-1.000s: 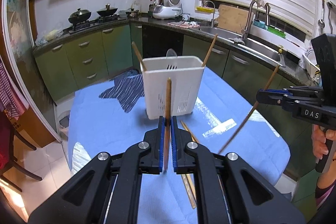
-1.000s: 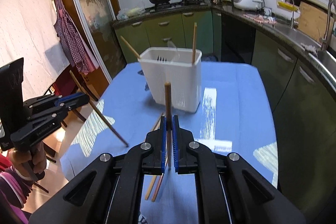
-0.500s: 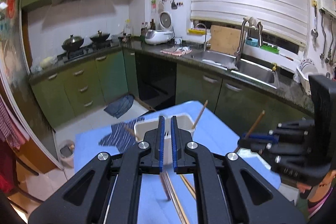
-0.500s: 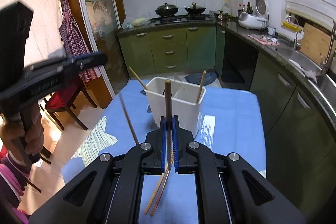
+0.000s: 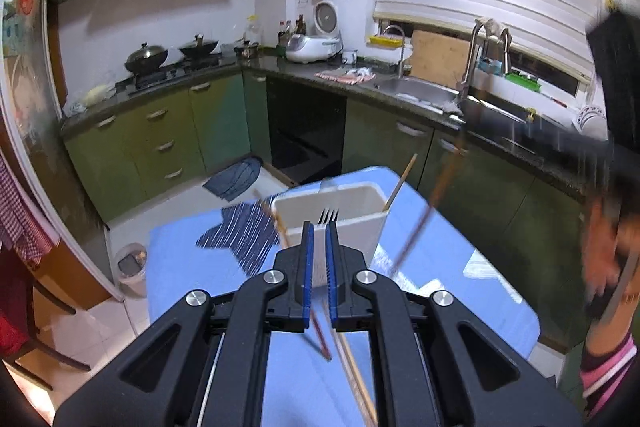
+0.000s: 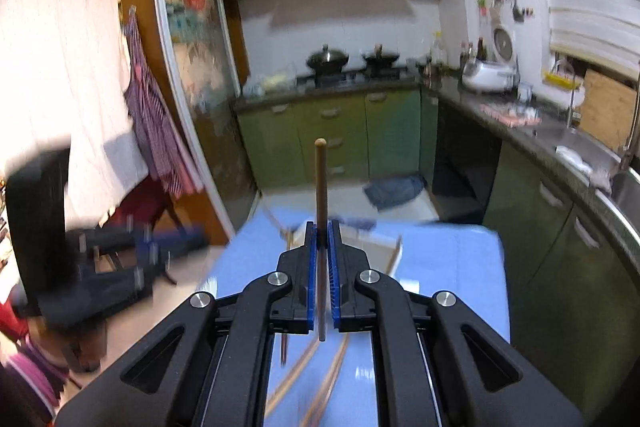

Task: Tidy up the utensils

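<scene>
A white slotted utensil holder [image 5: 340, 219] stands on the blue-covered table [image 5: 192, 263]; a fork and chopsticks stick out of it. My left gripper [image 5: 318, 267] is above the table just before the holder, jaws slightly apart with nothing between them. A dark chopstick [image 5: 320, 335] and a light one [image 5: 356, 375] lie on the cloth below it. My right gripper [image 6: 322, 267] is shut on a brown chopstick [image 6: 320, 187], held upright above the table. The holder [image 6: 376, 247] shows blurred behind its fingers. The right gripper also shows blurred in the left wrist view [image 5: 560, 143], with its chopstick [image 5: 424, 223].
A striped dark cloth [image 5: 240, 239] lies on the table left of the holder. Green cabinets, a stove with woks [image 5: 172, 55] and a sink [image 5: 424, 95] line the far walls. A chair and a small bin [image 5: 130, 267] stand left of the table. Loose chopsticks [image 6: 320, 387] lie under the right gripper.
The left gripper has let go of its chopstick, which now lies on the cloth, and it has risen. The right gripper has lifted and swung with its chopstick; both views are blurred by motion.
</scene>
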The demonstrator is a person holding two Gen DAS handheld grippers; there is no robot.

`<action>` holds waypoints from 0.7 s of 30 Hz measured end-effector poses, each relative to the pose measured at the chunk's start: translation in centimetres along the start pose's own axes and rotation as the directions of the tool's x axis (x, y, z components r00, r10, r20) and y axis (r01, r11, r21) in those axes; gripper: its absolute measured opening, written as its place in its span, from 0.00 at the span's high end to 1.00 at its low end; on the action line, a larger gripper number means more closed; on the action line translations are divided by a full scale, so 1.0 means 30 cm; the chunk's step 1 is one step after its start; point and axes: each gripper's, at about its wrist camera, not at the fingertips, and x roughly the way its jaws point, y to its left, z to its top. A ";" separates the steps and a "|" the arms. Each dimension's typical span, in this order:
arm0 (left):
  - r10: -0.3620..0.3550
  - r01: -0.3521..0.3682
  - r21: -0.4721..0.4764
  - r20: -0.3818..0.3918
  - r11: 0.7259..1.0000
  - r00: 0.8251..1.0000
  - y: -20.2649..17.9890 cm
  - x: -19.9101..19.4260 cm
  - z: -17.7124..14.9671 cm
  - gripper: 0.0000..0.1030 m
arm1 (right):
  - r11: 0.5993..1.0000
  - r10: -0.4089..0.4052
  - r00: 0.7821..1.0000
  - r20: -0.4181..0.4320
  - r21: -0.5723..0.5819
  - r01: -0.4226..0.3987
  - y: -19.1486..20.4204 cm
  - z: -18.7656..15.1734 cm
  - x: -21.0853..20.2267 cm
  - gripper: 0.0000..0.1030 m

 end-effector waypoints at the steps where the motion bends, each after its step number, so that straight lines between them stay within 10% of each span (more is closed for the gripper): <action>1: 0.009 -0.009 -0.006 -0.007 1.000 1.000 0.011 0.003 -0.017 0.94 | 1.000 -0.019 1.000 0.024 0.003 0.019 0.000 0.038 0.008 0.94; 9: 0.065 -0.069 -0.044 -0.084 0.997 0.994 0.076 0.084 -0.137 0.94 | 0.989 -0.146 0.989 0.020 0.037 0.145 -0.047 0.168 0.214 0.94; 21: 0.068 -0.090 -0.110 -0.186 0.990 0.980 0.114 0.263 -0.202 0.68 | 0.986 -0.167 0.979 -0.121 -0.003 0.168 -0.084 0.045 0.425 0.86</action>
